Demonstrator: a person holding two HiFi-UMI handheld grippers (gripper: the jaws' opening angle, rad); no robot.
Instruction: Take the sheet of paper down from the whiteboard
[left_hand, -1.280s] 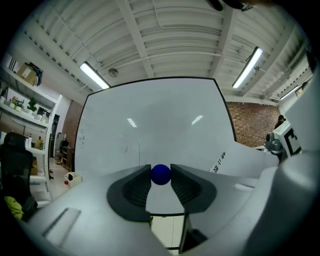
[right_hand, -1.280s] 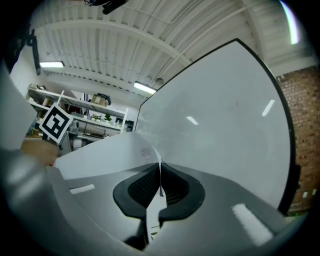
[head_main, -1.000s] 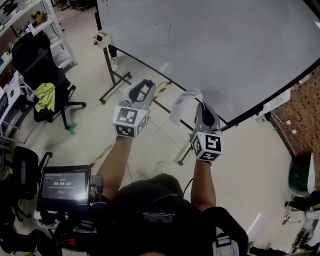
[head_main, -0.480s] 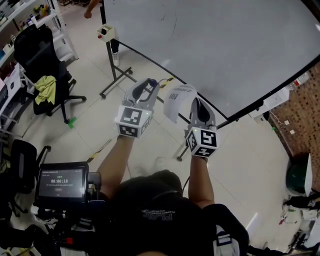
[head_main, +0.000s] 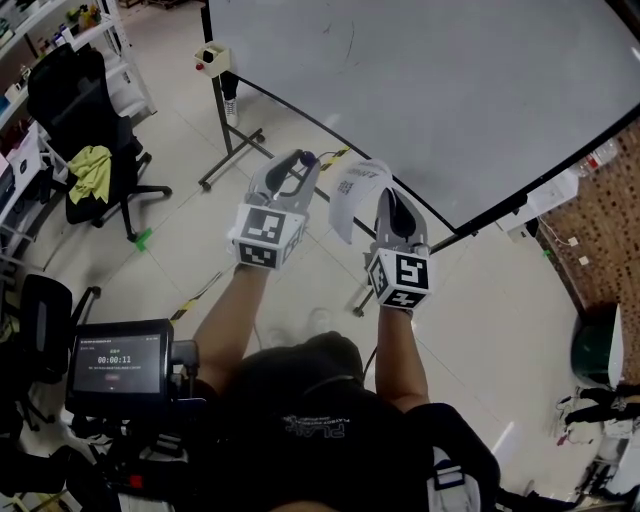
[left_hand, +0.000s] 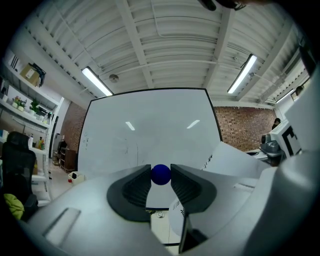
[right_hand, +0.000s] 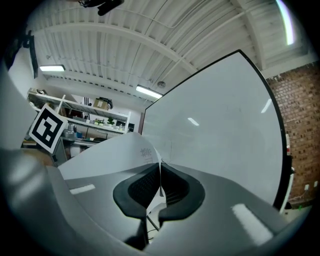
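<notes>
The whiteboard (head_main: 450, 80) fills the top of the head view and no sheet shows on it. The printed white sheet of paper (head_main: 350, 195) hangs curled in front of its lower edge. My right gripper (head_main: 385, 197) is shut on the sheet's edge, and in the right gripper view the paper (right_hand: 110, 152) is pinched between the dark pads (right_hand: 142, 187). My left gripper (head_main: 300, 162) is just left of the sheet, shut on a small blue round magnet (left_hand: 161, 174). The magnet (head_main: 303, 157) sits at the jaw tips. The sheet (left_hand: 235, 160) shows to the right in the left gripper view.
The whiteboard's metal stand (head_main: 232, 150) carries a small box (head_main: 208, 60) at its post. A black office chair with a yellow-green cloth (head_main: 90, 190) stands at left. A screen device (head_main: 115, 365) is at lower left. A brick wall (head_main: 600, 230) stands at right.
The right gripper with the sheet has drawn slightly left and up, closer to the left gripper. Both grips are unchanged.
</notes>
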